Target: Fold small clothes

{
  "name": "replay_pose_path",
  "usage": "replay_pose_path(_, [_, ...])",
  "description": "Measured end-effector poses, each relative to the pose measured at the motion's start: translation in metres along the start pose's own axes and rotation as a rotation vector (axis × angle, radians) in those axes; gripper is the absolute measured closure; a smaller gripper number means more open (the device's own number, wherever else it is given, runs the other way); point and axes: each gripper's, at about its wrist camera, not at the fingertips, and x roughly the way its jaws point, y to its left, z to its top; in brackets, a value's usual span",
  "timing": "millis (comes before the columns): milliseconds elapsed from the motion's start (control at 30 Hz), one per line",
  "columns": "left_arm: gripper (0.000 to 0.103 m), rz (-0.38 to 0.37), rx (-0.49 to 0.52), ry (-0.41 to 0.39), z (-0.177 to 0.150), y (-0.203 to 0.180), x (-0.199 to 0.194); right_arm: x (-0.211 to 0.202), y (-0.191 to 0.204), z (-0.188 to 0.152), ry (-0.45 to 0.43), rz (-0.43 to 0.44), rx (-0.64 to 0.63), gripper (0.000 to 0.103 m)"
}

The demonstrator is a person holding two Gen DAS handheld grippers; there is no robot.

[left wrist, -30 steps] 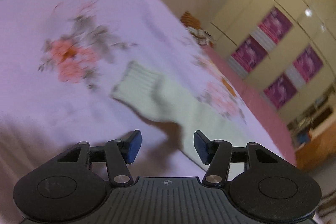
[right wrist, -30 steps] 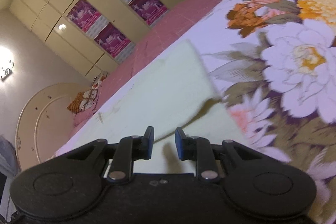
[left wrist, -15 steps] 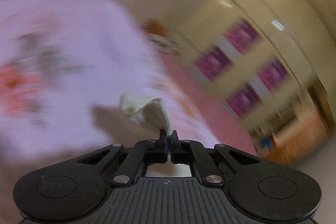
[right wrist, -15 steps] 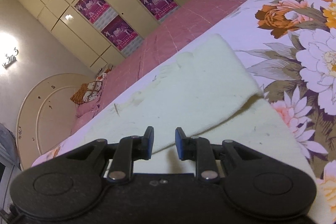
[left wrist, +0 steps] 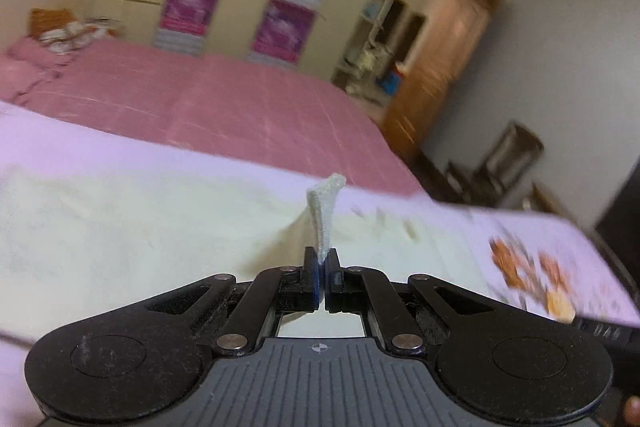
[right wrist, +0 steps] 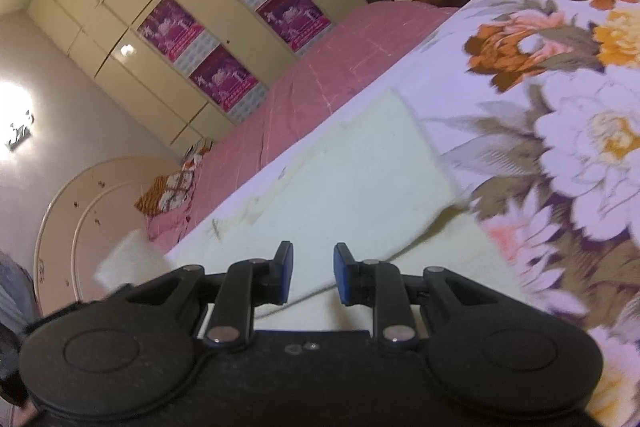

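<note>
A wide bed (right wrist: 328,75) fills the room, its far half under a pink quilted cover and its near half under a pale lilac sheet (right wrist: 568,131) printed with big orange, white and yellow flowers. Behind it runs a cream wardrobe (right wrist: 132,11) with magenta panels on its doors, and a rounded headboard (right wrist: 64,203) stands at the pillow end. On the floral sheet lies the pale yellow-green knitted garment (right wrist: 360,179), spread flat with one layer lapped over another, its far corner close to the pink cover. The left tongs (left wrist: 322,277) are clamped tight on a pinch of that garment's edge, and a narrow ribbed tongue of fabric stands upright above the blue pads while the rest of the cloth stretches away to the left. The right tongs (right wrist: 313,277) hover low over the folded layers with the pads parted and nothing between them.
</note>
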Motion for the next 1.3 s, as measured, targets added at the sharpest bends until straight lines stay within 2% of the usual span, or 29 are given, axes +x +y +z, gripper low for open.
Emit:
replay_pose_path(100, [0.101, -0.005, 0.042, 0.057, -0.014, -0.046, 0.012, -0.006, -0.012, 0.005, -0.007, 0.004, 0.02, 0.08])
replay_pose_path(233, [0.1, 0.02, 0.148, 0.157, -0.037, -0.082, 0.037, -0.008, -0.022, 0.01, -0.001, 0.016, 0.046, 0.077])
replay_pose_path(267, [0.089, 0.046, 0.19, 0.138, -0.039, -0.085, 0.037, -0.006, -0.023, 0.01, 0.009, 0.02, 0.052, 0.073])
replay_pose_path(300, [0.064, 0.034, 0.218, 0.127, -0.041, -0.084, 0.034, -0.003, -0.024, 0.011, 0.022, 0.026, 0.058, 0.071])
replay_pose_path(367, [0.04, 0.018, 0.217, 0.095, -0.041, -0.088, 0.014, 0.005, -0.023, 0.011, 0.041, 0.041, 0.064, 0.065])
replay_pose_path(467, [0.04, 0.102, 0.232, 0.044, -0.042, -0.068, -0.03, 0.021, -0.017, 0.009, 0.073, 0.054, 0.052, 0.065])
replay_pose_path(600, [0.041, 0.268, 0.121, 0.029, -0.051, -0.001, -0.089, 0.043, -0.004, 0.003, 0.12, 0.079, 0.023, 0.065])
replay_pose_path(700, [0.041, 0.382, 0.029, 0.043, -0.058, 0.043, -0.114, 0.061, 0.008, -0.005, 0.152, 0.083, -0.012, 0.066])
replay_pose_path(800, [0.041, 0.399, -0.019, 0.056, -0.059, 0.061, -0.112, 0.072, 0.024, -0.01, 0.147, 0.055, -0.083, 0.078])
replay_pose_path(833, [0.041, 0.406, -0.021, 0.051, -0.056, 0.063, -0.11, 0.075, 0.03, -0.01, 0.153, 0.05, -0.107, 0.096])
replay_pose_path(900, [0.041, 0.406, -0.024, 0.036, -0.052, 0.063, -0.103, 0.073, 0.039, -0.008, 0.135, 0.036, -0.152, 0.098])
replay_pose_path(1000, [0.041, 0.407, -0.026, 0.026, -0.052, 0.062, -0.093, 0.052, 0.051, 0.004, 0.034, 0.046, -0.2, 0.098])
replay_pose_path(1067, [0.041, 0.386, -0.05, -0.025, -0.051, 0.06, -0.089, 0.034, 0.052, 0.017, -0.043, 0.046, -0.203, 0.098])
replay_pose_path(1133, [0.041, 0.358, -0.069, -0.074, -0.052, 0.056, -0.086, 0.024, 0.049, 0.029, -0.061, 0.062, -0.188, 0.098])
replay_pose_path(1300, [0.041, 0.36, -0.075, -0.014, -0.051, 0.065, -0.062, 0.017, 0.036, 0.035, -0.061, 0.045, -0.199, 0.098])
